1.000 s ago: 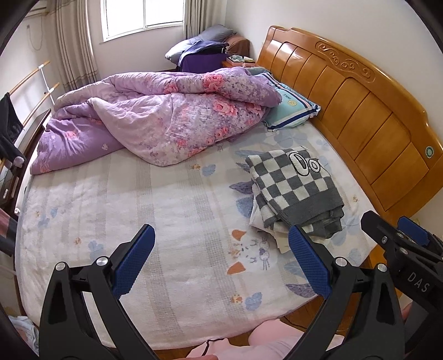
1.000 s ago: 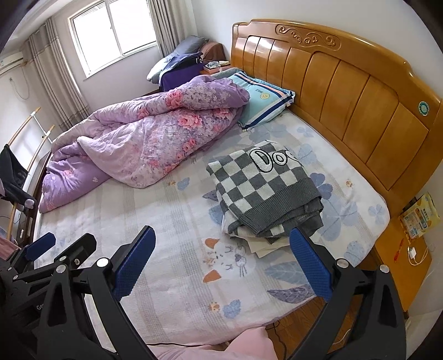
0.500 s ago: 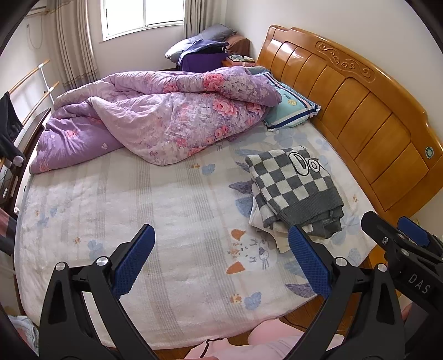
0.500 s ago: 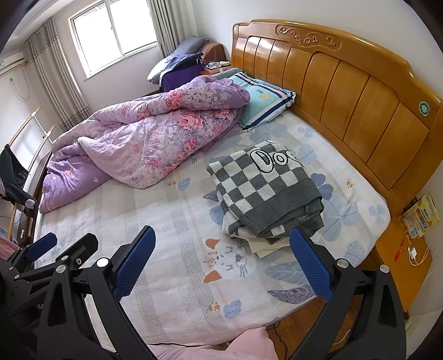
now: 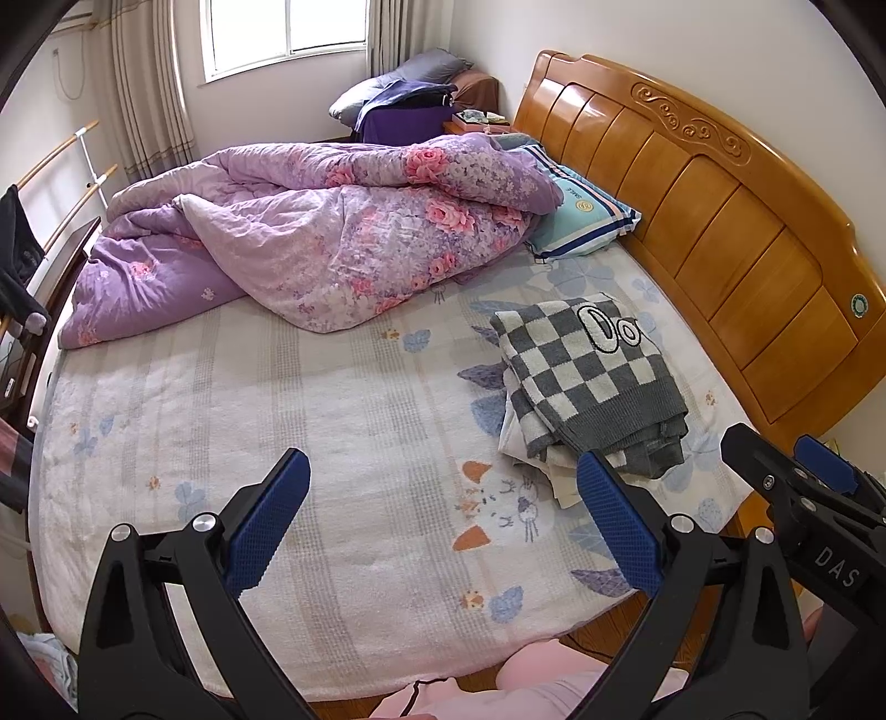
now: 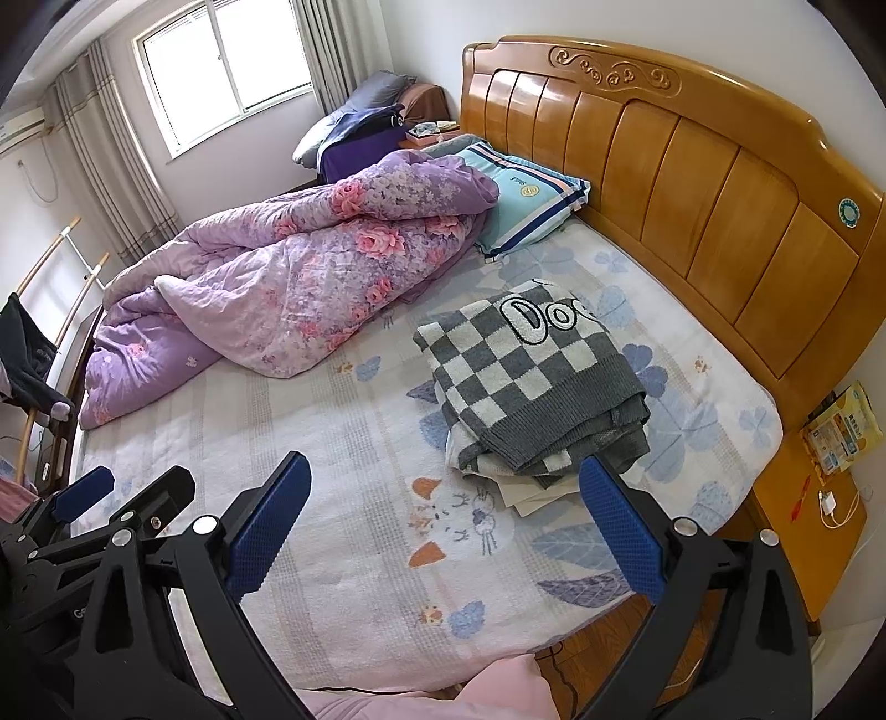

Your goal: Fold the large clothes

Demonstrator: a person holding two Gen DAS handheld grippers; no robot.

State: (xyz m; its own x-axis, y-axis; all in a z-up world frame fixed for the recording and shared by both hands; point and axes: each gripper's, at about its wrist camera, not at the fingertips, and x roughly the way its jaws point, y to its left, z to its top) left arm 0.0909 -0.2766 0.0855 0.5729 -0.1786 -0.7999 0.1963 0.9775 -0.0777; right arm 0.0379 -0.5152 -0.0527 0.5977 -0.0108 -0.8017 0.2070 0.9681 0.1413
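Looking across the bed (image 5: 343, 399), we are seeing no containers, only a stack of folded clothes: a grey-and-white checkered sweater (image 5: 587, 376) (image 6: 531, 382) is lying on top of paler folded garments (image 5: 545, 471) on the right side of the mattress, near the wooden headboard (image 5: 731, 221). A purple floral quilt (image 5: 332, 243) is sitting bunched at the far left, partly overlapping a blue striped pillow (image 5: 581, 216). The sheet is showing pale stripes, leaves and a cartoon cat. Beyond the bed, a window (image 5: 282, 27) with curtains is letting in daylight, and a nightstand (image 6: 814, 531) at the near right is carrying a yellow packet (image 6: 841, 426) and a white charger (image 6: 828, 504). We are holding the left gripper (image 5: 437, 520) and the right gripper (image 6: 443, 520) above the near edge of the bed, their blue-padded fingers (image 5: 266, 520) (image 6: 623, 531) spread wide apart, gripping nothing and touching nothing.
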